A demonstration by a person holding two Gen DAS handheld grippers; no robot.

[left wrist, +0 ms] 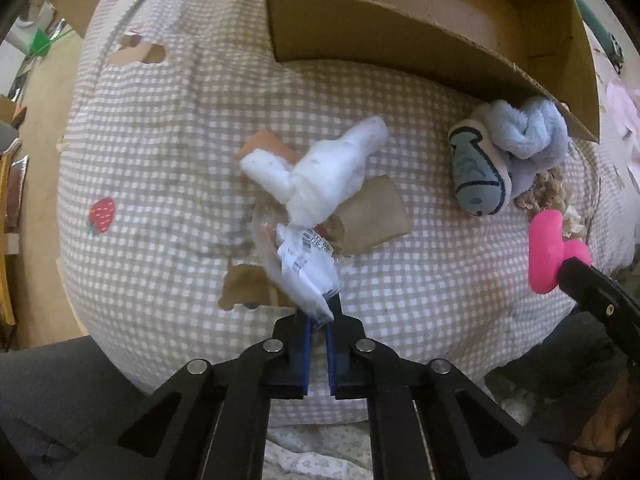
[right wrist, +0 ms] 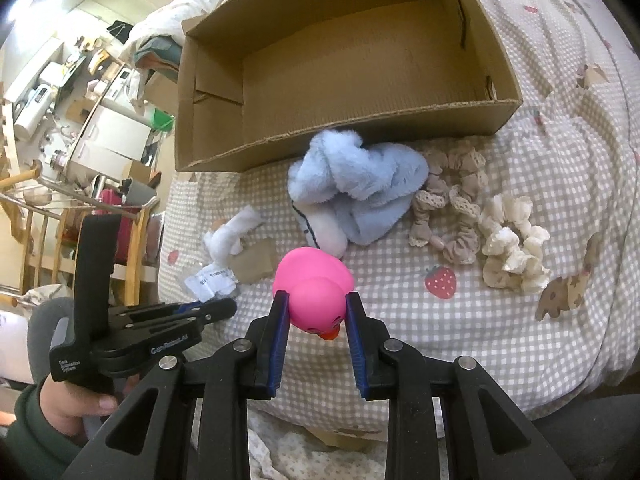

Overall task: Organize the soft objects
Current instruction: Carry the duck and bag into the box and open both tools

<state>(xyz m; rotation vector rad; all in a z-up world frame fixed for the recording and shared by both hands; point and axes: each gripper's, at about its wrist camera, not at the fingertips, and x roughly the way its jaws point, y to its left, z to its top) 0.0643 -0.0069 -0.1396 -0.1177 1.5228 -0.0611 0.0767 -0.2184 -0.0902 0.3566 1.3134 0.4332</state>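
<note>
- bedspread (right wrist: pixel 400 320): beige-and-white gingham, red strawberries
- duck (right wrist: pixel 314 286): hot pink, orange beak
- plush towel (right wrist: pixel 360 184): pale blue
- box (right wrist: pixel 340 60): brown cardboard
- scrunchies (right wrist: pixel 512 240): cream, taupe lace

Open box (right wrist: pixel 360 60) with bare floor; blue plush (right wrist: pixel 360 188) crowding its near wall, scrunchies (right wrist: pixel 480 216) alongside.

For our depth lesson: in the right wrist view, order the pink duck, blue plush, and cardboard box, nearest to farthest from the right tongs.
1. Pink duck, between the right tongs.
2. Blue plush, beyond it, mid-bed.
3. Cardboard box, farthest back.
</note>
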